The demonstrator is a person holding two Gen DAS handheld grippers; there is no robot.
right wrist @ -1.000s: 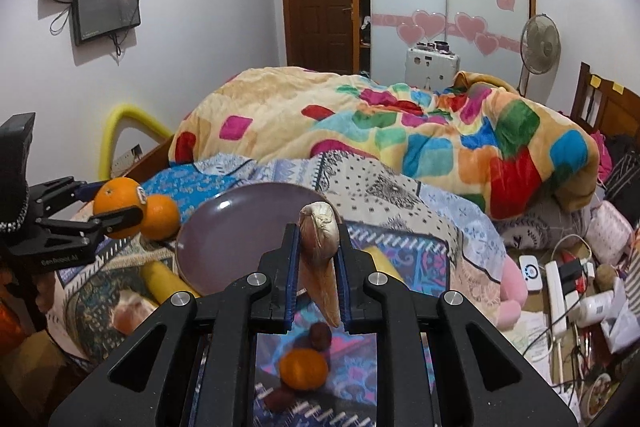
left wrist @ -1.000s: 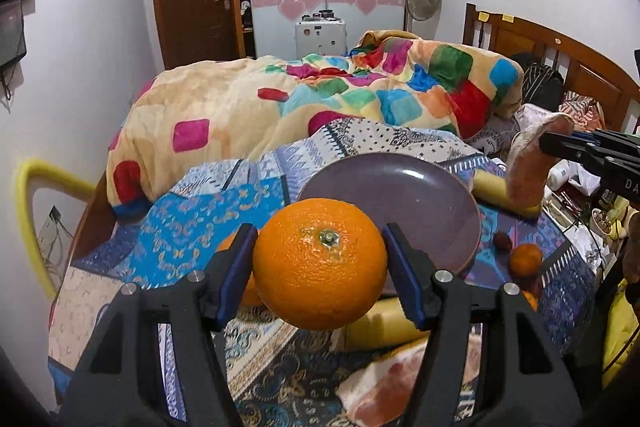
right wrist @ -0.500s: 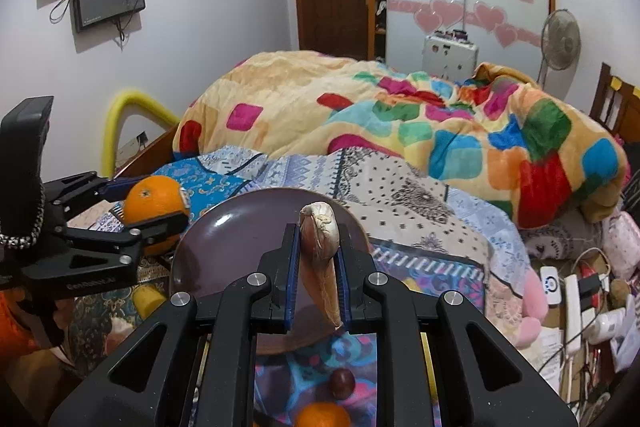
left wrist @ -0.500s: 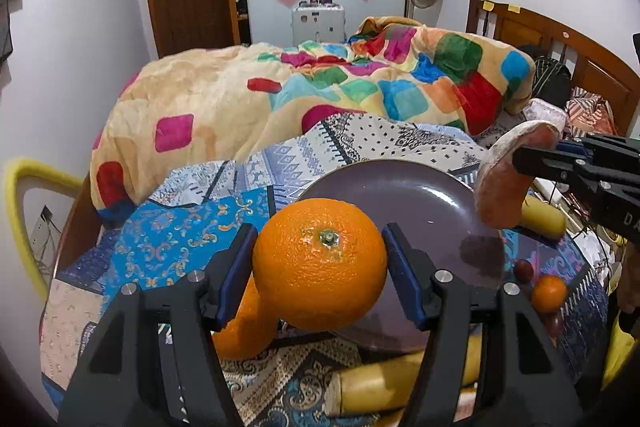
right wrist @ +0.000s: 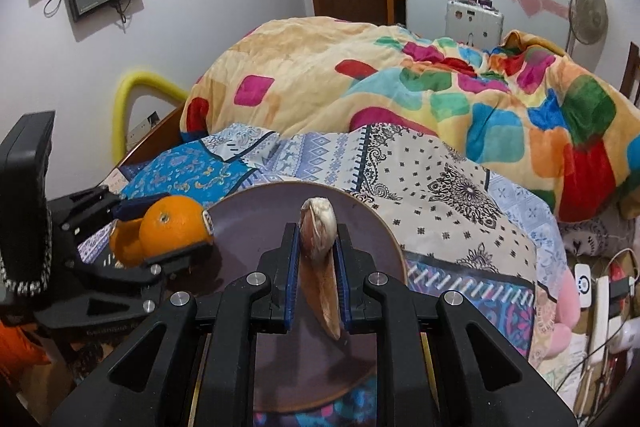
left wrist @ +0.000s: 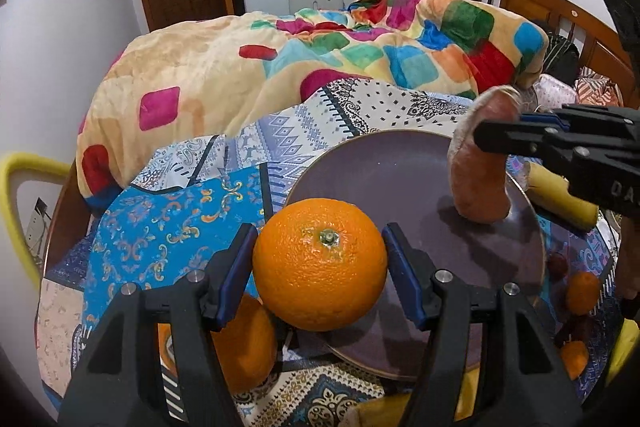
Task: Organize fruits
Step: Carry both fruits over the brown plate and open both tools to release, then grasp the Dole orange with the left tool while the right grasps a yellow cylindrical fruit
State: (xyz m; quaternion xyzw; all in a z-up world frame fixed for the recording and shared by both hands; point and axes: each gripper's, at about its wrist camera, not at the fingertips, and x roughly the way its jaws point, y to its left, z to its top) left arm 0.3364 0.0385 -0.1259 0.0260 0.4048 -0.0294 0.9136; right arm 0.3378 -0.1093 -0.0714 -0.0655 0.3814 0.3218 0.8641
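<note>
My left gripper (left wrist: pixel 320 263) is shut on a large orange (left wrist: pixel 320 269) and holds it over the near left edge of a round purple plate (left wrist: pixel 384 175). My right gripper (right wrist: pixel 318 259) is shut on a pinkish-brown fruit slice (right wrist: pixel 320 259) and holds it upright over the plate (right wrist: pixel 256 223). In the left wrist view the slice (left wrist: pixel 478 163) hangs over the plate's right part, its lower end close to the surface. A second orange (left wrist: pixel 244 343) lies below the left gripper.
The plate lies on a patterned cloth (left wrist: pixel 168 235) on a bed. A colourful blanket (left wrist: pixel 320 59) is heaped behind. Small oranges (left wrist: pixel 582 291) and a dark fruit (left wrist: pixel 556 263) lie right of the plate, with a yellow cob (left wrist: pixel 560 191) beyond. Clutter sits at far right (right wrist: pixel 600 287).
Both grippers have moved forward and inward over the plate. The slice has come down towards the plate's right part, and the orange now hangs over its near left edge.
</note>
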